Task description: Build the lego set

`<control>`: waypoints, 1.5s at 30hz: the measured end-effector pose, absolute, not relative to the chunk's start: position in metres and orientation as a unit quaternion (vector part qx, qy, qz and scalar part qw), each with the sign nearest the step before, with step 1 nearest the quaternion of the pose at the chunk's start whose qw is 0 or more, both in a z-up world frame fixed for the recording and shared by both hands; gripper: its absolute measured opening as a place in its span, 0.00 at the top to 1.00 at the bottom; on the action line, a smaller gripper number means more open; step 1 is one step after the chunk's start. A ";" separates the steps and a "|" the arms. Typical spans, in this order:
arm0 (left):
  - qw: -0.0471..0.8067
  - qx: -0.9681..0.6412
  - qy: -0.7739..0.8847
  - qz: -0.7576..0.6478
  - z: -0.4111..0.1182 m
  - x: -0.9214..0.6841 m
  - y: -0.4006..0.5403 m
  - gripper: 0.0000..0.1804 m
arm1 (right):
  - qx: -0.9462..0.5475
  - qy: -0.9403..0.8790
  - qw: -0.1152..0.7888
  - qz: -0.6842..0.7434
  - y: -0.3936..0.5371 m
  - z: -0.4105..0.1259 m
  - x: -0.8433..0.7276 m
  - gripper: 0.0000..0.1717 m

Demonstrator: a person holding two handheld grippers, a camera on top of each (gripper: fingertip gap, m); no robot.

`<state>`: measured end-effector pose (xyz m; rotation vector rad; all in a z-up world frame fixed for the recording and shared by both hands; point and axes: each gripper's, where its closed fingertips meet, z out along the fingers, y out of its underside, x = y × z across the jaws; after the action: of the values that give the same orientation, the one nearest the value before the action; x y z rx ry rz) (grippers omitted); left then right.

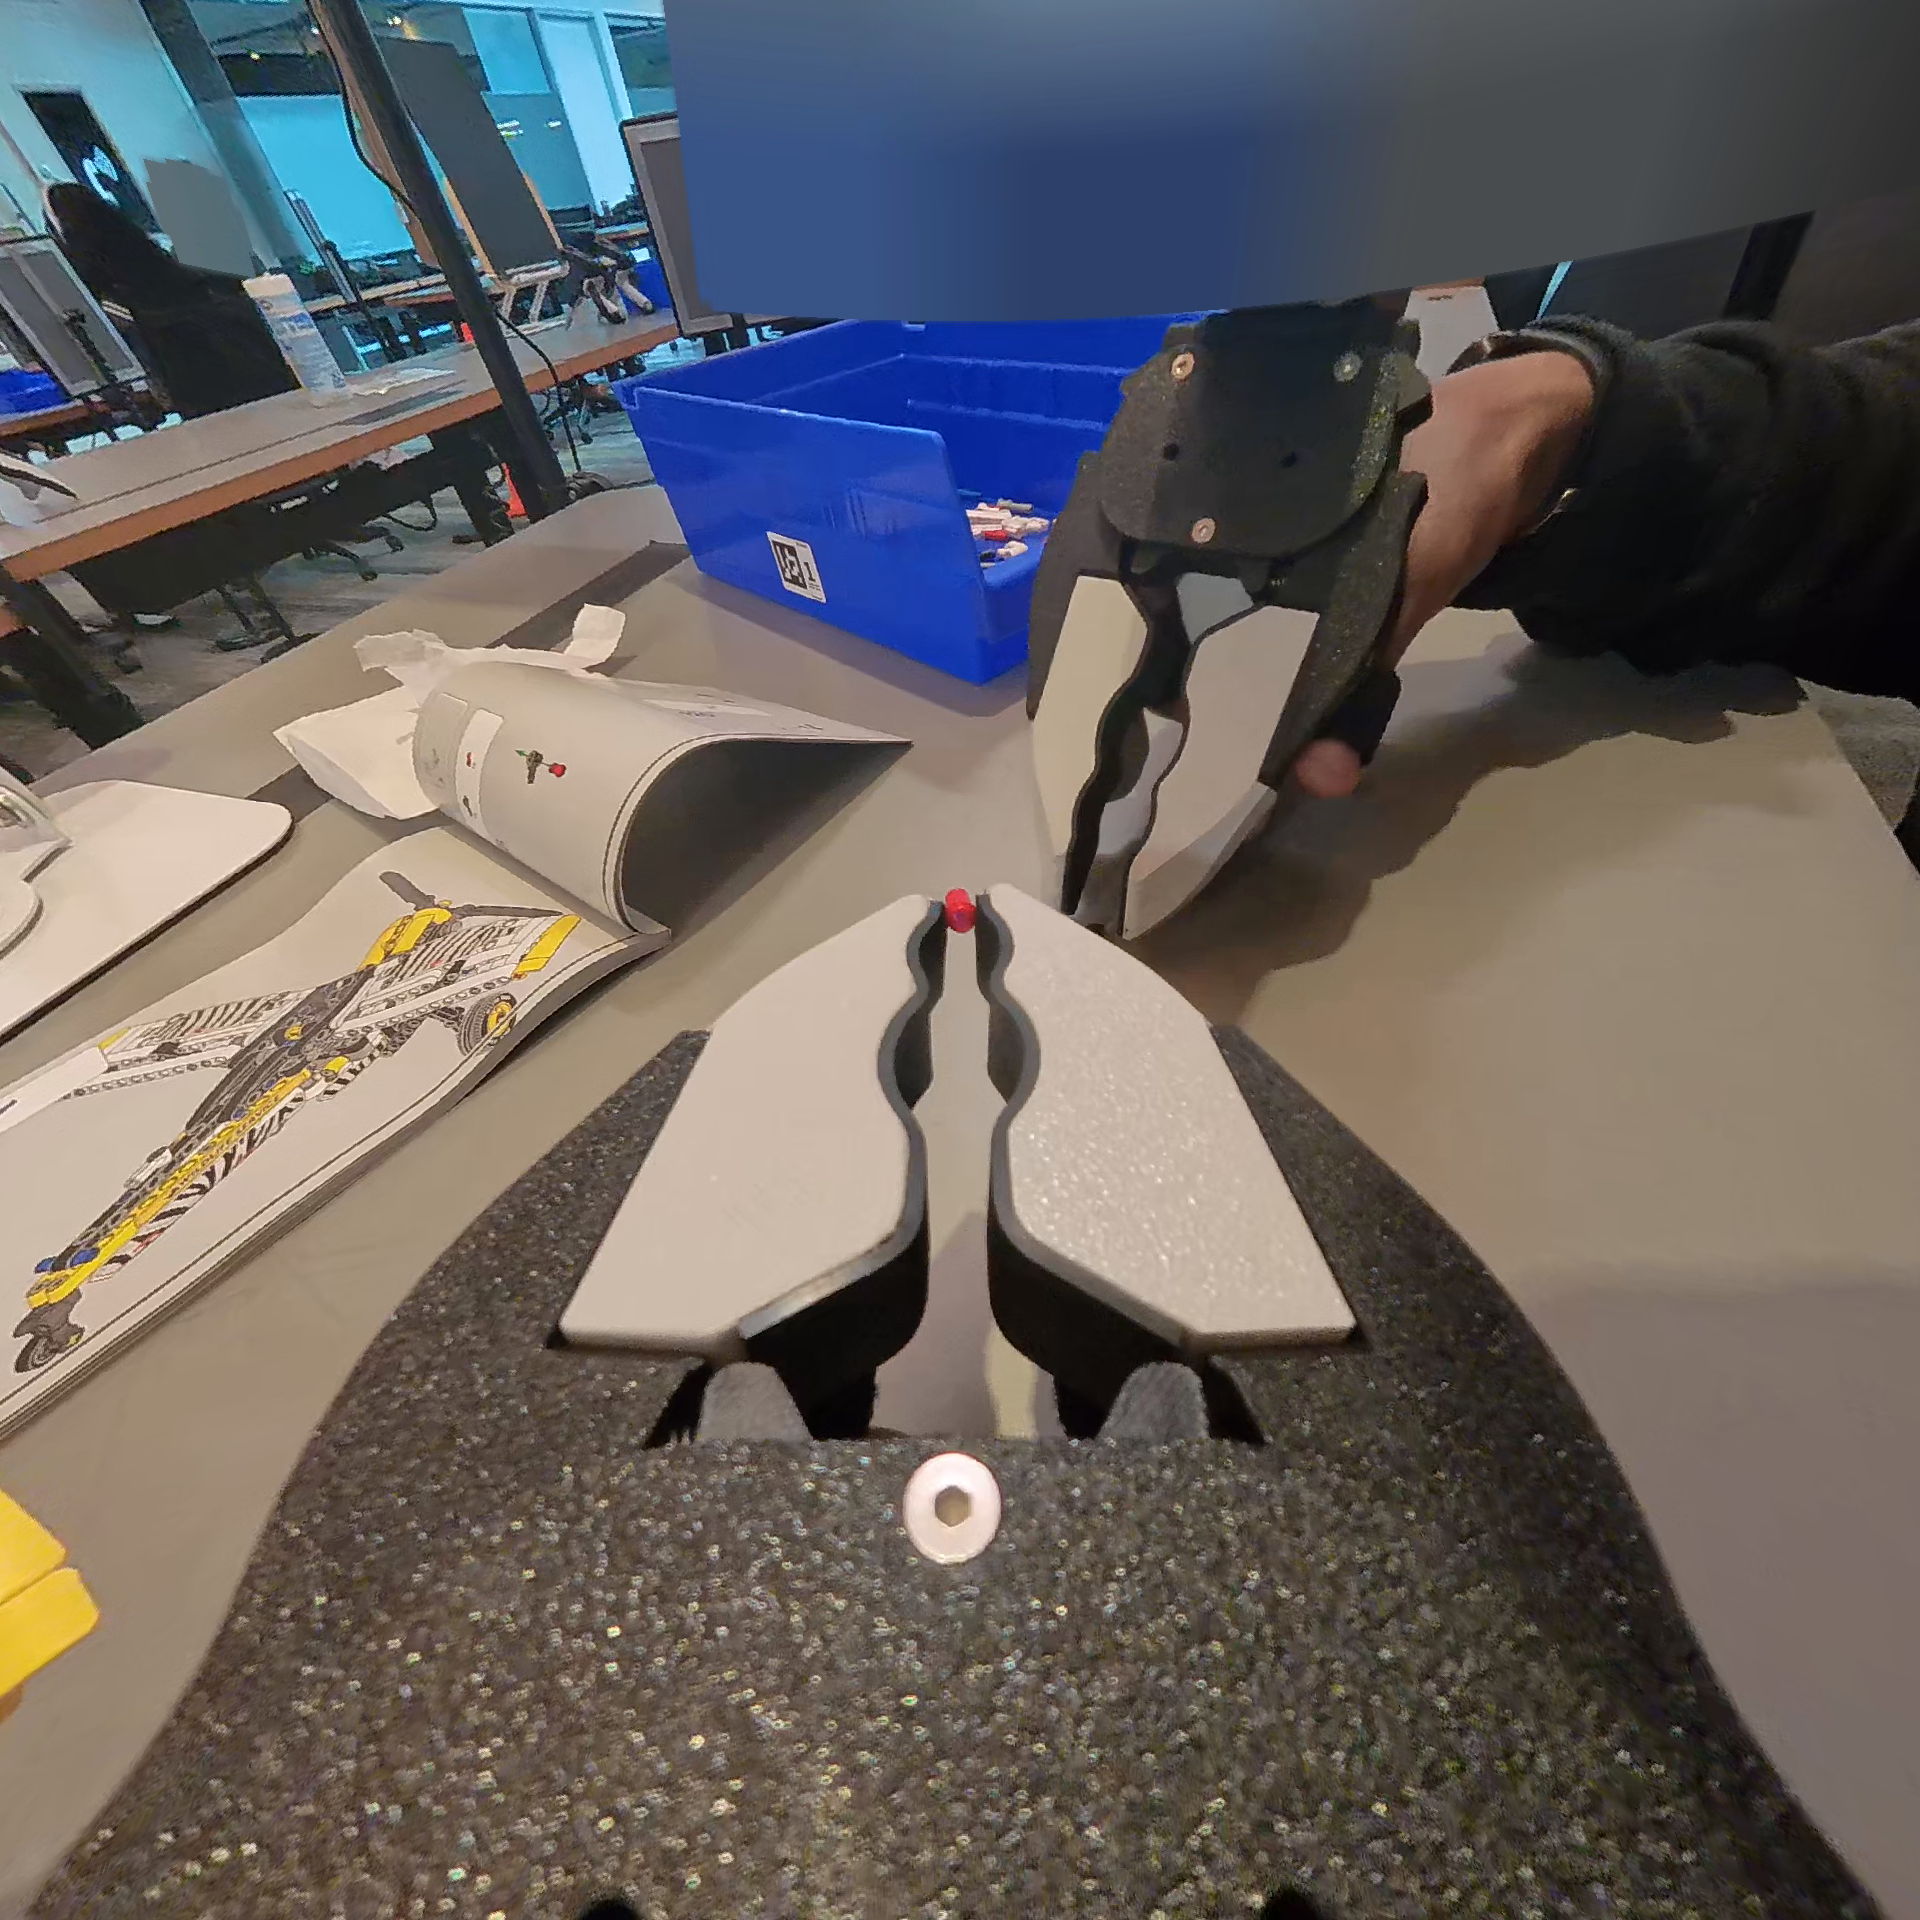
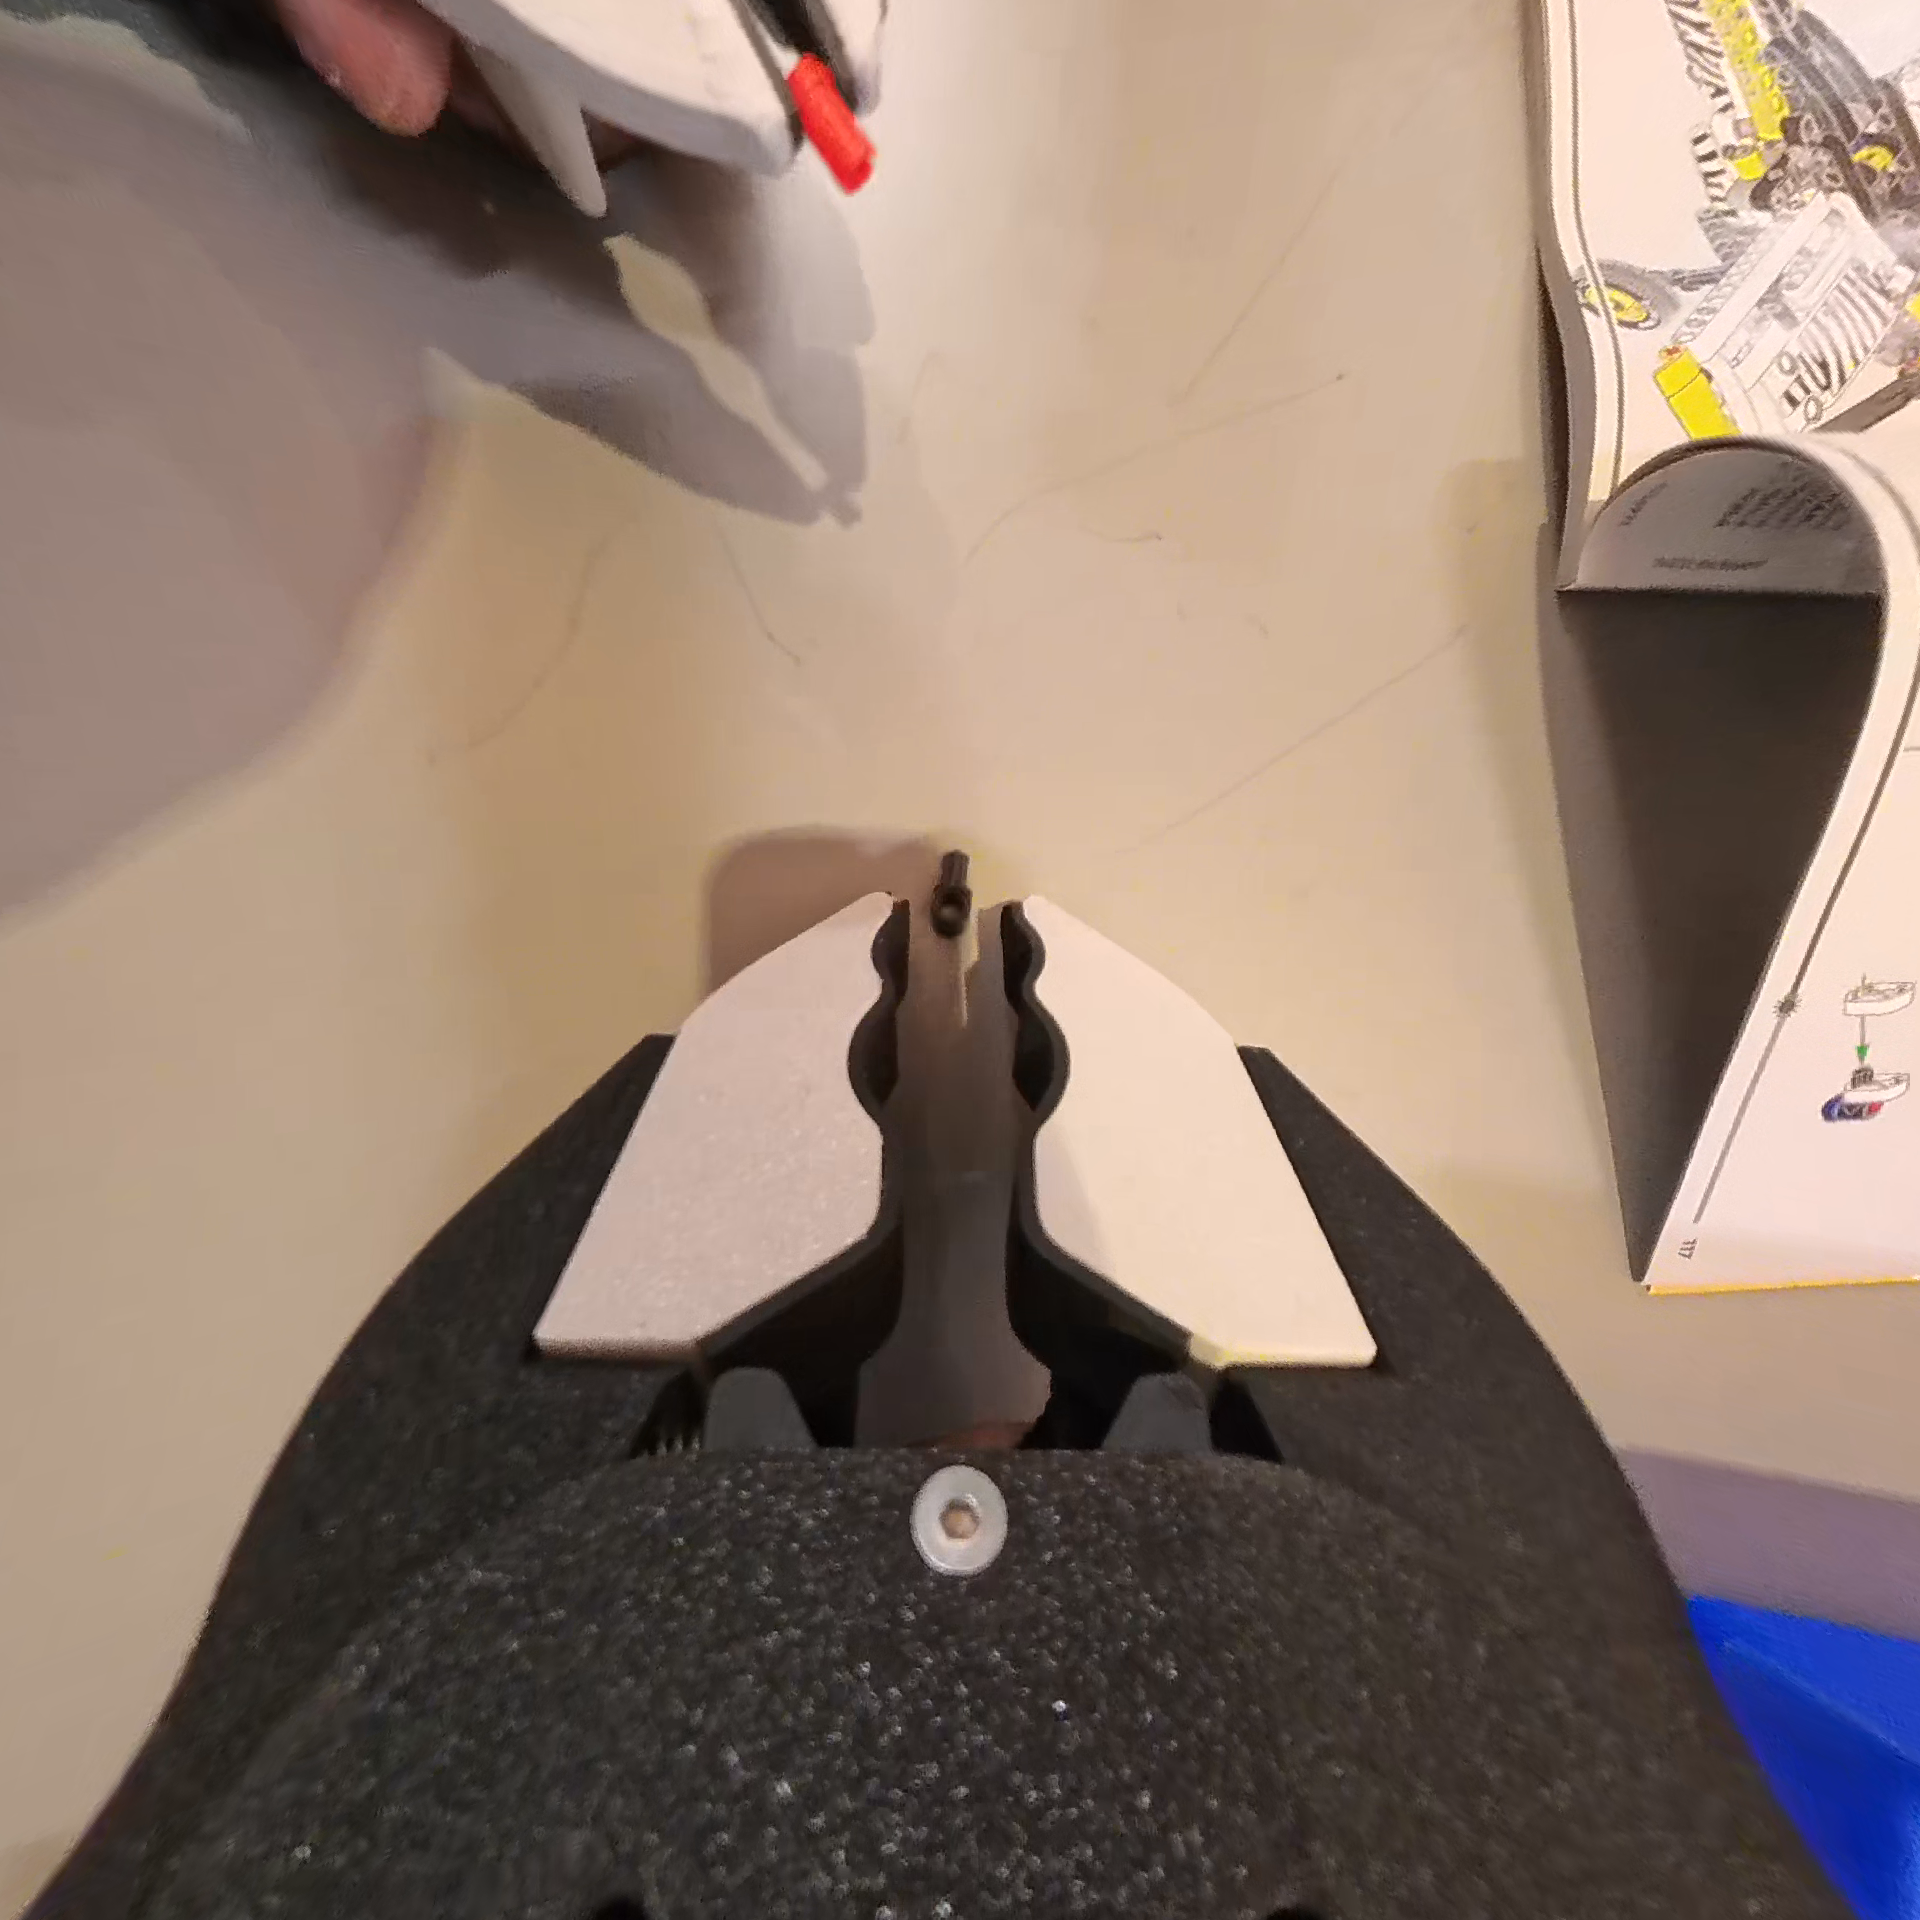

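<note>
My left gripper [image 1: 958, 902] is shut on a small red peg [image 1: 958, 911], pinched at the very fingertips above the grey table [image 1: 1507, 1039]. The right wrist view shows it at the upper left, the red peg [image 2: 831, 125] sticking out of the left gripper's tips [image 2: 805, 99]. My right gripper [image 2: 954, 909] is open and points down at the table. A small black pin [image 2: 950, 894] lies on the table between its tips, with a gap on each side. In the left wrist view the right gripper [image 1: 1107, 920] stands just right of my left fingertips, tips at the table.
An open instruction booklet [image 1: 312, 1039] lies to the left, and shows in the right wrist view [image 2: 1745, 312]. Crumpled white paper [image 1: 353, 727] lies behind it. A blue bin [image 1: 831, 468] with small parts stands at the back. A yellow piece [image 1: 31, 1600] is at the lower left. Left tips to right tips: about 10 cm.
</note>
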<state>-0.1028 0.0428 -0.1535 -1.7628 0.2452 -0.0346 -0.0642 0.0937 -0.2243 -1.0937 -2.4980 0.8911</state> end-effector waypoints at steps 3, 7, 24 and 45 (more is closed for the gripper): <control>0.627 -0.771 0.110 -0.012 -0.154 -0.102 0.043 0.97 | -0.387 -0.861 0.140 0.298 0.092 -0.224 -0.066 0.90; 0.626 -0.772 0.111 -0.013 -0.155 -0.102 0.043 0.97 | -0.384 -0.868 0.151 0.278 0.090 -0.226 -0.067 0.92; 0.624 -0.773 0.114 -0.011 -0.156 -0.101 0.043 0.97 | -0.387 -0.865 0.149 0.281 0.092 -0.224 -0.065 0.95; 0.623 -0.773 0.114 -0.022 -0.157 -0.099 0.043 0.97 | -0.438 -0.832 0.135 0.312 0.093 -0.226 -0.074 0.96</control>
<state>-0.0987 0.0432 -0.1572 -1.7762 0.2615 -0.0510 -0.0742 0.0932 -0.2256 -1.2684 -2.4114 0.9053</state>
